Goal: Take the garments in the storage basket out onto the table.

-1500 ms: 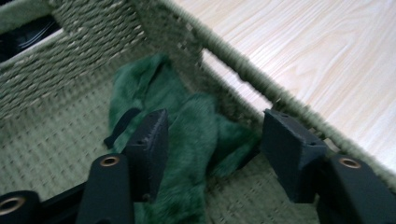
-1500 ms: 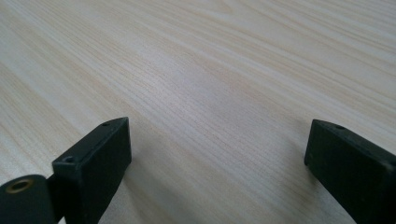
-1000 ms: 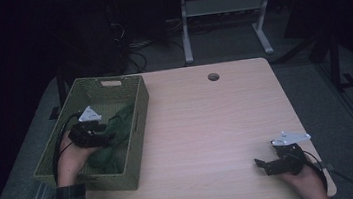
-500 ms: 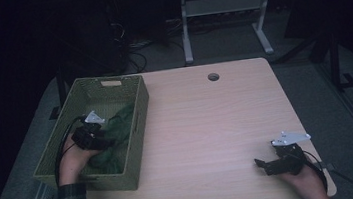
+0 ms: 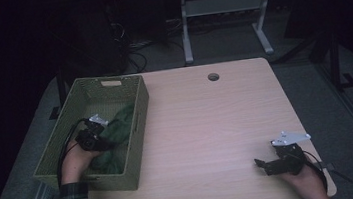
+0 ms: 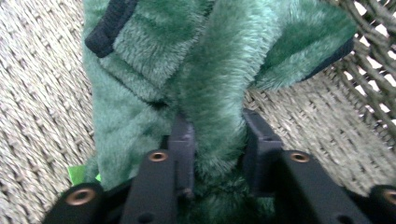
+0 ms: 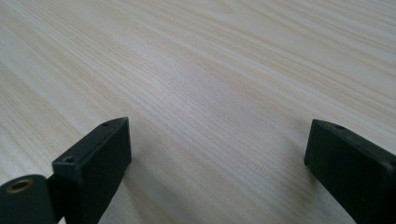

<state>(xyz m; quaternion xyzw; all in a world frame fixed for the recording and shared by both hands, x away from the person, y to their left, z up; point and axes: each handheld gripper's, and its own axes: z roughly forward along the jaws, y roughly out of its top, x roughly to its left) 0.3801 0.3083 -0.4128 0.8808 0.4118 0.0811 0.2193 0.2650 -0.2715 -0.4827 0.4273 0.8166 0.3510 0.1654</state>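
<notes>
Pinching a fold of the fluffy green fleece garment [image 6: 205,88] inside the woven olive basket [image 5: 136,115], the left gripper [image 6: 217,140], jaws just closed on it, should lift straight up, while the right gripper [image 7: 217,154] rests wide open on the pale wooden table [image 5: 207,126].

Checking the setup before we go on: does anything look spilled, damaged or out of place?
Nothing stands out. The green fleece lies bunched in the basket, pinched by the left hand-held gripper, and the table looks unmarked.

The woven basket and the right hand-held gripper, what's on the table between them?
Nothing: in the high view the stretch of table from the woven basket to the right hand-held gripper is bare wood.
</notes>
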